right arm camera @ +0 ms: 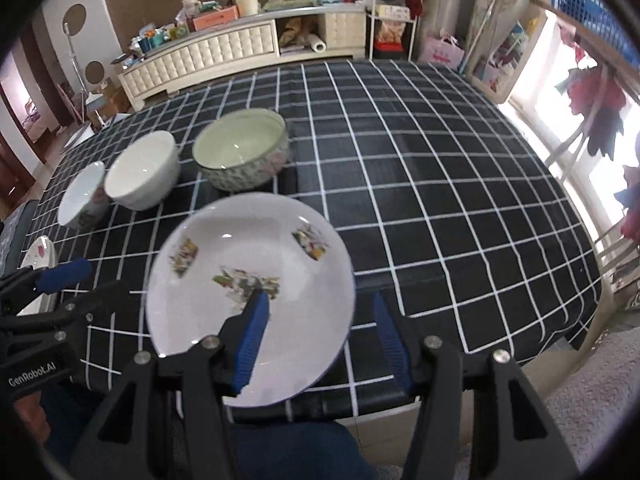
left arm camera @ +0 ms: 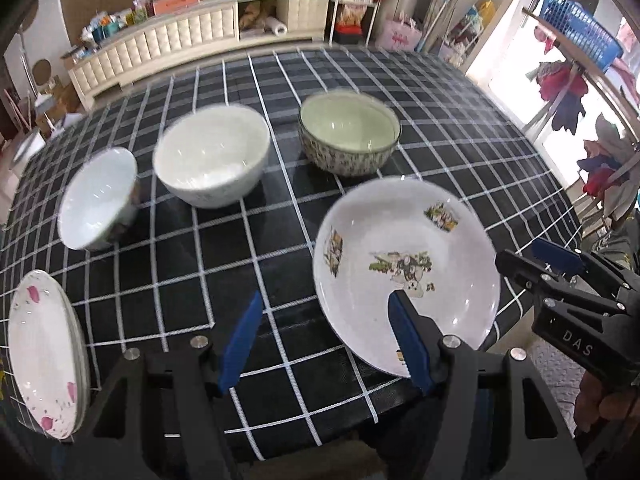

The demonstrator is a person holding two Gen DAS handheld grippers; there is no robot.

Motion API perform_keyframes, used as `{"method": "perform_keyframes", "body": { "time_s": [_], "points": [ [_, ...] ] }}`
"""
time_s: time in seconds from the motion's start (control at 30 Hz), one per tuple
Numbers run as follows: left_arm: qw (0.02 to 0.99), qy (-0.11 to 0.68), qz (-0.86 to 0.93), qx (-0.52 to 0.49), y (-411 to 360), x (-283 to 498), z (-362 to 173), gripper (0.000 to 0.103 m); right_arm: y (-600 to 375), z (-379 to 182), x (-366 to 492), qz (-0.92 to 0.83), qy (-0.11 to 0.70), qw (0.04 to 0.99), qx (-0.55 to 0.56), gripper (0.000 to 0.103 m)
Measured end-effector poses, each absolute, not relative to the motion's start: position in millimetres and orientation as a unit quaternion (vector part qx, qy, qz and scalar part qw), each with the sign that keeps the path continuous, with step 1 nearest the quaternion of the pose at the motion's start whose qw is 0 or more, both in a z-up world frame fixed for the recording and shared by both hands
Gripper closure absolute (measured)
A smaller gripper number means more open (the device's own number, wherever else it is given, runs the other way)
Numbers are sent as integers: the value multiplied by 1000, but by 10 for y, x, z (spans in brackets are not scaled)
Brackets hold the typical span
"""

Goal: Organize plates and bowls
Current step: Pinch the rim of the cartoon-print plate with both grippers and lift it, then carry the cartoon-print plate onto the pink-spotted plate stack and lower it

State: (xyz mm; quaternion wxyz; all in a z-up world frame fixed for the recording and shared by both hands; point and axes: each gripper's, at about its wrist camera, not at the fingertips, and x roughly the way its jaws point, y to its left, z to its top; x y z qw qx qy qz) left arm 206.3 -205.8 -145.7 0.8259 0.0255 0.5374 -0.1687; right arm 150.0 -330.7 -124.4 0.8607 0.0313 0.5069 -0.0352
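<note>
**Three bowls, two plate spots, one checked table**

Three bowls were seen standing upright, rims up, in a row across a table (right arm camera: 440, 184) covered by a black cloth with a white grid. Taken from the decorated plate (right arm camera: 256, 280), which lay flat at the near edge of the table, the green-lined patterned bowl (right arm camera: 244, 156) stood just beyond it, the plain white bowl (right arm camera: 142, 176) farther to the left of that, and the small pale bowl (right arm camera: 82, 200) at the left end of the row. One stack of pink-flowered plates (left arm camera: 44, 356) was found well to the left of the decorated plate, at the cloth's edge; the number in the stack could not be counted. Being round, the dishes showed no long axis.

Beyond the table, a cream padded cabinet (right arm camera: 208, 56) loaded with clutter was seen against the far wall, with a white wire shelf (right arm camera: 394, 12) beside it and bright windows to the right.

The left gripper (left arm camera: 326, 344) was held over the cloth just left of the decorated plate, jaws parted and empty, one blue pad overlapping the plate's rim in the view. The right gripper (right arm camera: 320, 340) was held above the plate's near right edge, jaws likewise parted, nothing clamped.
</note>
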Motion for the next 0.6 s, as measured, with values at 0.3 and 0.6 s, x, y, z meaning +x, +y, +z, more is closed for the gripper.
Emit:
{"method": "perform_keyframes", "body": {
  "time_s": [0.3, 0.6],
  "points": [
    [794, 582, -175, 27, -2148, 2278, -1841, 54, -3406, -1505, 1672, -29, 522, 852, 28, 44],
    [779, 598, -185, 26, -2201, 2343, -2032, 85, -3426, -1718, 1770, -23, 535, 844, 29, 78]
  ]
}}
